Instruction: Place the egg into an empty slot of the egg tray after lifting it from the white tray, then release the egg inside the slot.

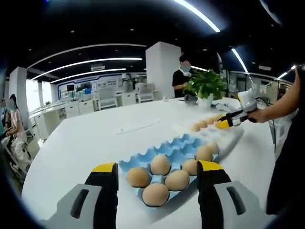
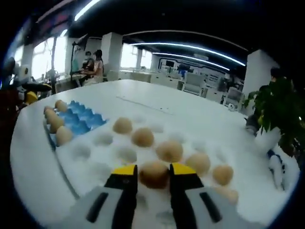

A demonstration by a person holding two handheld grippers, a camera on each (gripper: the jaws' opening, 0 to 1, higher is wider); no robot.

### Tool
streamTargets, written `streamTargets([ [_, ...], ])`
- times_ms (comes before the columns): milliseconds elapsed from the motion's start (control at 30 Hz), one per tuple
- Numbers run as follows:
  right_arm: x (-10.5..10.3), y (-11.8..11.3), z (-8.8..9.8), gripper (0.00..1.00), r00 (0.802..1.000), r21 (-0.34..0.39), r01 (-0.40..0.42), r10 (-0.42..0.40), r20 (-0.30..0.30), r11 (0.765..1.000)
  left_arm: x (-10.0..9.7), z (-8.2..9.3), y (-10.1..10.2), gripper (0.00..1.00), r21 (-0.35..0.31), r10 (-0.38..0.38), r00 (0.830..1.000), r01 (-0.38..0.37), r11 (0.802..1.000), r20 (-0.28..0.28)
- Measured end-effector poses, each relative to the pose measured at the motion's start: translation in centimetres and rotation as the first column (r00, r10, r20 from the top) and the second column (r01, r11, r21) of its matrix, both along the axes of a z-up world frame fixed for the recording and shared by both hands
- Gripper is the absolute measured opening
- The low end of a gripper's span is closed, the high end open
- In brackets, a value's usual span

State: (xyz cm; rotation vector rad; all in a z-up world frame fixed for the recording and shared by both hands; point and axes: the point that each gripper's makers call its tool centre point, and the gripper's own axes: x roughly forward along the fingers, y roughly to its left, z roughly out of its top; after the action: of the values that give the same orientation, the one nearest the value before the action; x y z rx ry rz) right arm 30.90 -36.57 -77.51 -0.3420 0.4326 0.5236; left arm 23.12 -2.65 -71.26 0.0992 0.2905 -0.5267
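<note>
Here, a big white table [image 1: 86,143], rounded at its edges, carrying everything else. On it, toward the near edge in the left gripper view, a blue egg tray [image 1: 176,150] holding brown eggs [image 1: 160,164] in its nearer slots, with empty slots along its far side. Just beyond the blue tray's far end, a white tray [image 2: 109,157], lying lengthwise toward the table's far edge and seen close up in the right gripper view, with eggs scattered over several of its cups and other cups bare. Near the table's far edge, a potted green plant [image 1: 206,86] in a white pot. Left gripper [image 1: 157,174] hanging above the near end of the egg tray, yellow-tipped black fingers [image 1: 106,174] wide apart, nothing between them. Right gripper [image 2: 154,174] low over the white tray, fingers [image 2: 125,177] drawn in against both sides of one brown egg [image 2: 153,172], clamped on it; whether that egg sits in its cup or hangs just above cannot be told. Same right gripper visible across the table in the left gripper view, gripped by a hand [image 1: 259,115] over the white tray's far end.
</note>
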Motion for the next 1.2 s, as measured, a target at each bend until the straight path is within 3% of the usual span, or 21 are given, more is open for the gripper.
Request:
streamTargets([
  [33,0.0,-0.1,0.0,0.26,1.0,0.023,-0.002,0.002,-0.023,1.0,0.0,0.0,0.0,0.67,0.0,-0.001,1.0,0.001,1.0,-0.001],
  [100,0.1,-0.1,-0.1,0.25,0.996,-0.014,-0.071,0.07,-0.046,0.997,0.0,0.1,-0.1,0.67,-0.002,-0.002,1.0,0.002,1.0,0.0],
  [433,-0.3,0.1,0.5,0.22,0.999,0.029,-0.006,0.007,-0.052,1.0,0.2,0.7,0.0,0.66,-0.01,0.011,1.0,-0.011,1.0,0.016],
  [567,0.1,-0.2,2.7,0.22,0.998,0.126,0.055,-0.053,-0.016,0.99,0.2,0.8,0.2,0.66,-0.007,0.016,1.0,-0.016,1.0,0.018],
  [633,0.2,0.1,3.7,0.22,0.997,0.205,0.07,-0.065,-0.03,0.976,0.2,0.8,0.3,0.66,-0.01,0.018,1.0,-0.018,1.0,0.018],
  [667,0.4,0.0,4.4,0.22,0.997,0.197,0.072,-0.073,-0.002,0.978,0.3,0.7,0.5,0.66,-0.01,0.02,1.0,-0.02,1.0,0.018],
  [867,0.4,2.1,5.4,0.22,1.0,0.217,0.021,-0.023,0.007,0.976,0.5,0.7,0.7,0.67,-0.014,0.024,1.0,-0.024,1.0,0.02],
  [1200,0.2,5.1,5.3,0.21,0.999,0.236,-0.046,0.045,0.009,0.971,0.2,0.4,0.9,0.67,-0.013,0.025,1.0,-0.025,1.0,0.013],
])
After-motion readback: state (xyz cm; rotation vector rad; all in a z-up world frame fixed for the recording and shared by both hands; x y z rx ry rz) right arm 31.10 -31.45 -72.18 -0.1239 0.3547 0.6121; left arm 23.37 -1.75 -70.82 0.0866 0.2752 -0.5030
